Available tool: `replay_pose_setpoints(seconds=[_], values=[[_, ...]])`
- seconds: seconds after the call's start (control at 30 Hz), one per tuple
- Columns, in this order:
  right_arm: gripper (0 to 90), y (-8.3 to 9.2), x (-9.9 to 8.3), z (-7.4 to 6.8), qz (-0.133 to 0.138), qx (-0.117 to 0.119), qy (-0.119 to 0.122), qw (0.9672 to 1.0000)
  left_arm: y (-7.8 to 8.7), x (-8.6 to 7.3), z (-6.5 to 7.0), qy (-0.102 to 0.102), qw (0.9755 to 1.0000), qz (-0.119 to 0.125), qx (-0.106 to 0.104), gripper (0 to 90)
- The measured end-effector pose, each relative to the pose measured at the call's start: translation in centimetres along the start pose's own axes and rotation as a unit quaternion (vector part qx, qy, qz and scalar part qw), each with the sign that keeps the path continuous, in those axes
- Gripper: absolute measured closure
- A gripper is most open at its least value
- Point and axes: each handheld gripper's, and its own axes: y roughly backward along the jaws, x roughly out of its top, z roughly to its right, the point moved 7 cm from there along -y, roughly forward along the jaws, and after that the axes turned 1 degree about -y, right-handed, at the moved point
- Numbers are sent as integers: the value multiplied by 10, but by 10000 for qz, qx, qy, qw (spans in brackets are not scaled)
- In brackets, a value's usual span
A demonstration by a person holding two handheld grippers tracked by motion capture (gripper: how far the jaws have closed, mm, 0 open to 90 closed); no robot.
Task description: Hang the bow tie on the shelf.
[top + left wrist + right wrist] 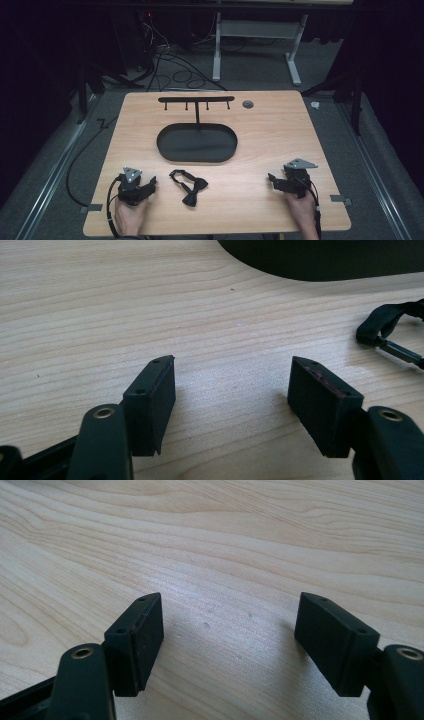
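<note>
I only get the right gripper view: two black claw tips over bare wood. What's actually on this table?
Observer: A black bow tie lies near the front edge of the table, just beside the left claw.
Operator: Anything else out there?
Observer: A black oval tray sits mid-table, beyond the bow tie.
Operator: Is that tray all there is?
Observer: No, a black hook rack stands on a post at its far side.
Operator: Is the left claw holding something?
Observer: No. Its jaws stand apart over bare wood, with the bow tie's strap off to one side.
</note>
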Motion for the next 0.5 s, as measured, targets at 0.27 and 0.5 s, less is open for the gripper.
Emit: replay_pose_setpoints(seconds=[0.27, 0.5], values=[[289, 0, 0, 0, 1, 3, 2, 10000, 6, 2, 9, -13, 9999, -43, -105, 362], [289, 0, 0, 0, -3, 5, -11, 10000, 14, 7, 20, -33, 9995, 9, -304, 367]])
